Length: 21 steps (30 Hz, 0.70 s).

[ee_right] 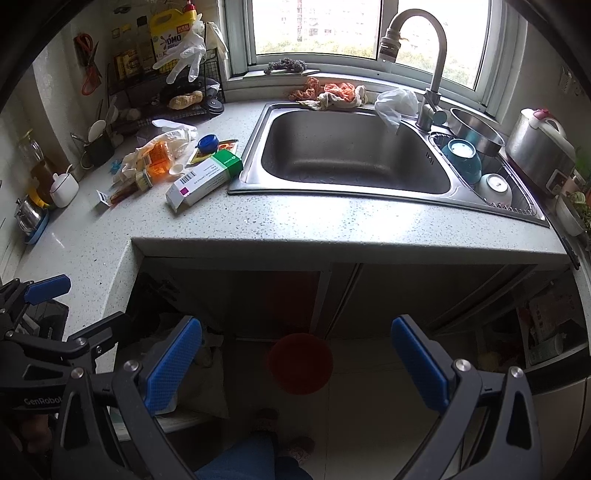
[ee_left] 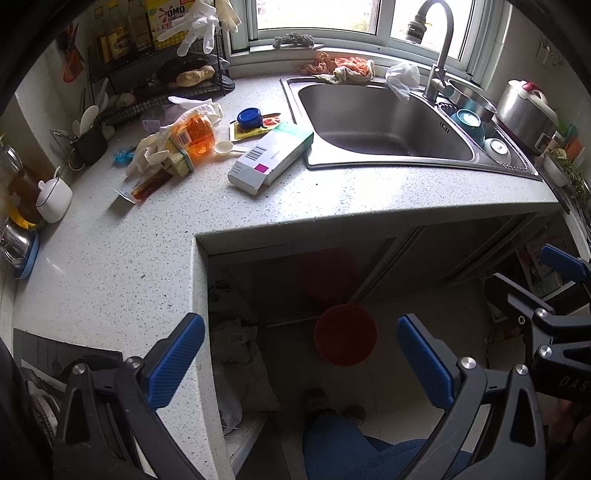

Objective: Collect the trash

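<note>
Grippers: left gripper (ee_left: 301,360) and right gripper (ee_right: 295,363) hung open, empty.
Trash: box (ee_left: 269,157) lay on counter (ee_left: 332,199).
Advice: best gripped across its narrow sides.

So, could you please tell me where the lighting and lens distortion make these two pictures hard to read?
Left wrist view: the window is blown out white, and the red bucket under the counter lies in deep shadow. Right wrist view: fisheye bends the countertop edge, corners are vignetted black, and daylight glares on the sink.

Black gripper frames, blue ribbed fingers (ee_left: 177,360), silver screws, blue trousers (ee_left: 354,450)
</note>
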### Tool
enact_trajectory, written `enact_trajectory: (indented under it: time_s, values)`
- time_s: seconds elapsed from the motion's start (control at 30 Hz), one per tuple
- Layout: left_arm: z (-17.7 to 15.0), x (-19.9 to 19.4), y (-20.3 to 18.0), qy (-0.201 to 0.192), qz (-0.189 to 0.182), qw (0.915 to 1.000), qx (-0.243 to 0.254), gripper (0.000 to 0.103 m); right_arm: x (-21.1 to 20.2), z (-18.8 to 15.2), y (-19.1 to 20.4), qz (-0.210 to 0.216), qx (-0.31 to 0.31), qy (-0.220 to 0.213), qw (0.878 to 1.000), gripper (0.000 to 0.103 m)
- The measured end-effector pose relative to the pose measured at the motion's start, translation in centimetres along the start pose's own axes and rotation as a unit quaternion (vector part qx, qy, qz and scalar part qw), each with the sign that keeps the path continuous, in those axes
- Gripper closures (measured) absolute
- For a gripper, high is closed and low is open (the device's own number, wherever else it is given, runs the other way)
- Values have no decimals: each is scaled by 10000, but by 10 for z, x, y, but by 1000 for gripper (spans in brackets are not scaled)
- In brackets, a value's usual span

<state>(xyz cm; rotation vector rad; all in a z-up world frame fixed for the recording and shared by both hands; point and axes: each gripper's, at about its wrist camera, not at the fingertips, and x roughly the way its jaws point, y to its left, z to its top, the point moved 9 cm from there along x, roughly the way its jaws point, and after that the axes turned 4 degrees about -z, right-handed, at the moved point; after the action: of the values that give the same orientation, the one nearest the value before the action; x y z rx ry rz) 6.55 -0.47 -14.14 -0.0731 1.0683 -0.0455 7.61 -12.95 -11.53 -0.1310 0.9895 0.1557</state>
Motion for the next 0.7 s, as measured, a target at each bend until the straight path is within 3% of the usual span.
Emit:
enact_trajectory:
  time_s: [0.37,0.53,0.7]
  values:
    - [55,7,24,-267,80,9994,-217,0,25,60,13,192,-298,-248,9991,0]
    - [97,24,60,-311,180,9984,-433,0,55,107,34,350,-505,-235,9978,0]
    - [135,37,117,-358,410,9952,-819,0,85,154,79,626,-782,-202,9948,0]
